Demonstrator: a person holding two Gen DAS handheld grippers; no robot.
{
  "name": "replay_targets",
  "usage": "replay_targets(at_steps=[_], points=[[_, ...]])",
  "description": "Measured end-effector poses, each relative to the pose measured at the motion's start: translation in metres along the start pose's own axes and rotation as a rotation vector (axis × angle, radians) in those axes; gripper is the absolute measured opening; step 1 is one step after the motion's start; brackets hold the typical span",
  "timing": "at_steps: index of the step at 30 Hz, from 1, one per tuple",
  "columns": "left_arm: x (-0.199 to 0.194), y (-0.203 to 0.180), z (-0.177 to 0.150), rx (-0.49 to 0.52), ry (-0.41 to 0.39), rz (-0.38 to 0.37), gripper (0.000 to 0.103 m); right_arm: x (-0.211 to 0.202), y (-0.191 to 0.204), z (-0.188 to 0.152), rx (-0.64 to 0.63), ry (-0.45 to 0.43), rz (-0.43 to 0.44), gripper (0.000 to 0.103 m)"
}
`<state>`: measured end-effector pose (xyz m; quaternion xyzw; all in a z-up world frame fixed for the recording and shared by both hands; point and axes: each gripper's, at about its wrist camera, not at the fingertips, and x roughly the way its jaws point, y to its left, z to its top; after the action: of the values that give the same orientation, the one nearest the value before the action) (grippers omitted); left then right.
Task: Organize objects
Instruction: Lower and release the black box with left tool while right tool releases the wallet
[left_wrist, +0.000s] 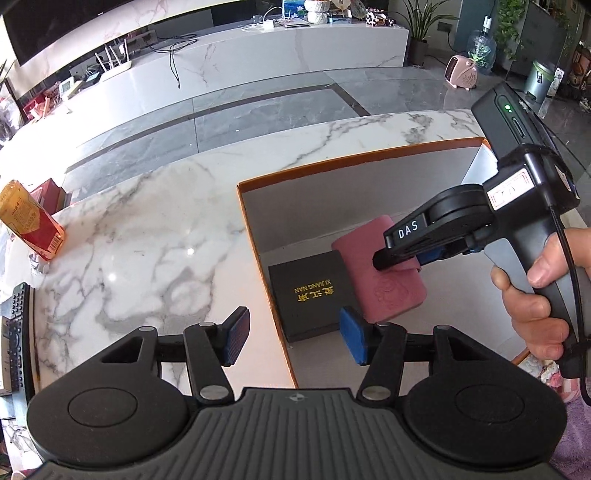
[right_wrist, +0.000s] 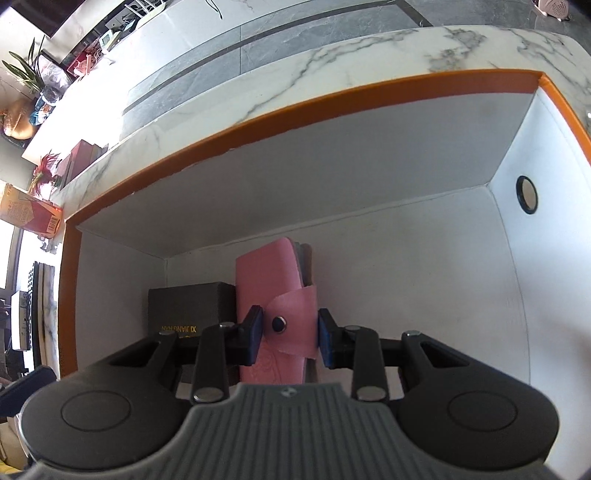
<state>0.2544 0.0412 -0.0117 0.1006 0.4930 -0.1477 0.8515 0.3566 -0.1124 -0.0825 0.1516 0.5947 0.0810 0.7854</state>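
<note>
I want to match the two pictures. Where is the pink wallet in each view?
Left wrist: the pink wallet is right of centre, inside the box, gripped by the right gripper.
Right wrist: the wallet is at centre, low, between the gripper's pads.
Shared landmark: the black case beside it.

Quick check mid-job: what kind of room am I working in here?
Most likely a home living room. A long marble media cabinet carries a Wi-Fi router and ornaments, potted plants stand at the wall, and a small pink heater sits on the tiled floor.
</note>
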Motion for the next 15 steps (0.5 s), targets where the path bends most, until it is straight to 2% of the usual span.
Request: replay_targets(at_steps=[5,7,10,12,15], points=[[0.009,-0.002,-0.005,0.036,0.012,0.001,0.064,0.009,0.011,0.003,-0.081,0.005,-0.035,0.046],[0.013,-0.005,-0.006,0.067,0.021,0.012,0.069,0.013,0.013,0.002,-0.118,0.012,-0.067,0.051],[0.023,-0.014,-0.007,0.152,0.038,0.041,0.073,0.011,0.015,0.001,-0.164,0.015,-0.089,0.052],[0.031,-0.019,-0.007,0.208,0.056,0.067,0.075,0.007,0.016,-0.002,-0.206,0.015,-0.096,0.060],[0.045,-0.024,-0.006,0.286,0.101,0.077,0.080,-0.002,0.021,-0.005,-0.302,0.007,-0.129,0.061]])
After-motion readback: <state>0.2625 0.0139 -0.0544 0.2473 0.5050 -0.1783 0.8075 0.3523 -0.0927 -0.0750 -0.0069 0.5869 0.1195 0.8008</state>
